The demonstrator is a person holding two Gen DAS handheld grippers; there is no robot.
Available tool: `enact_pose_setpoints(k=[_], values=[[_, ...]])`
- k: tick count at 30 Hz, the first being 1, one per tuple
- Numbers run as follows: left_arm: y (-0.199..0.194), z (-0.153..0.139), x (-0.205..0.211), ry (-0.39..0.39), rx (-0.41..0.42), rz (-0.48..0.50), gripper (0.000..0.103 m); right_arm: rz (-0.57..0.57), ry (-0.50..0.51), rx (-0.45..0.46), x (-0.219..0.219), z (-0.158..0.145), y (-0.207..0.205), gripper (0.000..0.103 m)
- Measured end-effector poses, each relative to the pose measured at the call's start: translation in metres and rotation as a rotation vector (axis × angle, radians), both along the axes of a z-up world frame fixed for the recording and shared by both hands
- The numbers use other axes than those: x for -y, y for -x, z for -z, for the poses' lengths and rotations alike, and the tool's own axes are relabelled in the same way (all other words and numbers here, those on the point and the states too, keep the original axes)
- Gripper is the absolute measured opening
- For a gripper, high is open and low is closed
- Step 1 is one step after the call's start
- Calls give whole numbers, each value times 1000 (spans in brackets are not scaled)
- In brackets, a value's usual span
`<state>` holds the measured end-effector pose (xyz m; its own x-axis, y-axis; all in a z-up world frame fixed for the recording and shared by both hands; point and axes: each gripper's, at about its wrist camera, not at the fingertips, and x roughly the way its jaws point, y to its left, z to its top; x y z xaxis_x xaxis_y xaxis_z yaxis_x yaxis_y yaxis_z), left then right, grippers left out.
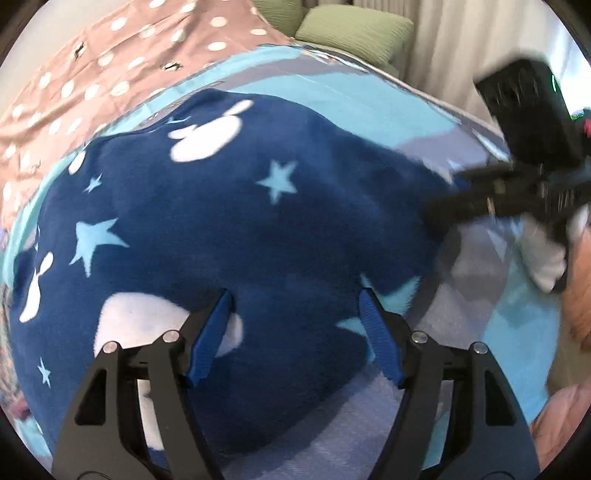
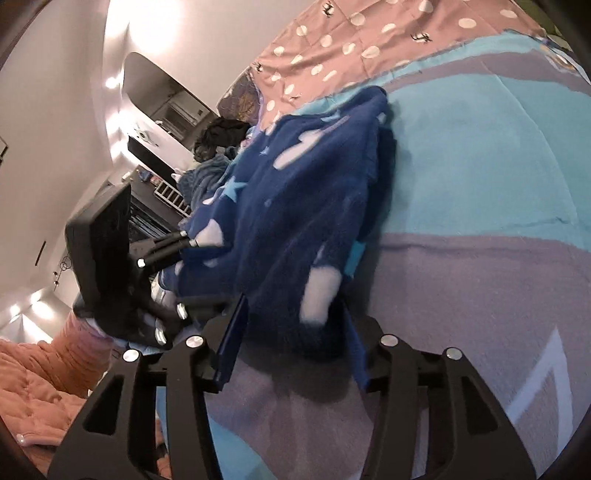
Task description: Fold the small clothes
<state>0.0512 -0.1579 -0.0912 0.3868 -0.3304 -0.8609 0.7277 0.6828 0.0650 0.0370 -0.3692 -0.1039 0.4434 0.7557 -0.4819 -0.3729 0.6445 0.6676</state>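
Garment: the navy fleece (image 1: 236, 221) with stars and white shapes lies rumpled on my bed's blue-and-grey blanket (image 1: 369, 92), filling the frame's centre.
Left gripper (image 1: 295, 306): jaws wide apart, hovering over the fleece's lower edge, gripping nothing.
Right gripper (image 2: 295, 317): jaws partly apart with a fleece corner between them (pad contact unclear, blurred).

One navy fleece garment (image 1: 229, 221) counted, star-and-blob print. Two grippers seen: left gripper (image 1: 295, 295), right gripper (image 2: 295, 314). One blue-and-grey blanket (image 2: 480, 177) underneath. One pink dotted cover (image 1: 110, 55). Two green cushions (image 1: 354, 29) noted.
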Motion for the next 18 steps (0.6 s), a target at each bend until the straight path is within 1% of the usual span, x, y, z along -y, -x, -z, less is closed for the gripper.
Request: enact_pose_setpoints(k=[1, 2, 3, 4, 5, 6, 7, 8, 9, 10, 12, 13, 14, 15, 16, 17, 18], values=[[1, 1, 1, -5, 7, -1, 71, -8, -49, 19, 4, -7, 2, 25], [-1, 0, -1, 10, -3, -6, 71, -34, -124, 56, 6, -18, 6, 13], [-3, 0, -3, 26, -16, -9, 71, -48, -152, 87, 5, -26, 9, 8], [-5, -1, -6, 43, -29, -12, 71, -56, -154, 119, 3, -34, 13, 1], [-6, -1, -9, 56, -33, -11, 71, -59, -121, 142, 0, -39, 16, 1], [-6, -1, -10, 61, -34, -9, 71, -47, -60, 147, -4, -40, 16, 1], [-7, -1, -10, 58, -30, -7, 71, -30, -8, 123, -6, -35, 13, 2], [-6, -1, -9, 54, -25, -5, 72, -15, 7, 84, -4, -29, 9, 6], [-6, -1, -9, 54, -23, -6, 72, 8, 7, 40, 1, -21, 7, 7], [-6, -1, -10, 59, -22, -6, 72, 30, -6, 9, 8, -14, 6, 11], [-5, -1, -13, 73, -22, -5, 72, 65, -47, -19, 25, -3, 10, 14], [-5, 0, -14, 78, -22, -5, 72, 73, -48, -21, 29, -1, 11, 24], [-5, 0, -14, 80, -22, -5, 73, 82, -23, -11, 31, -2, 13, 42], [-5, 0, -14, 81, -23, -3, 73, 75, 18, 11, 29, -2, 15, 48], [-6, 0, -14, 83, -24, -2, 73, 67, 39, 21, 27, -3, 14, 54], [-7, 0, -14, 83, -26, -1, 73, 54, 58, 26, 22, -1, 12, 55], [-8, 0, -13, 84, -26, 1, 73, 40, 50, 16, 20, 2, 11, 55]])
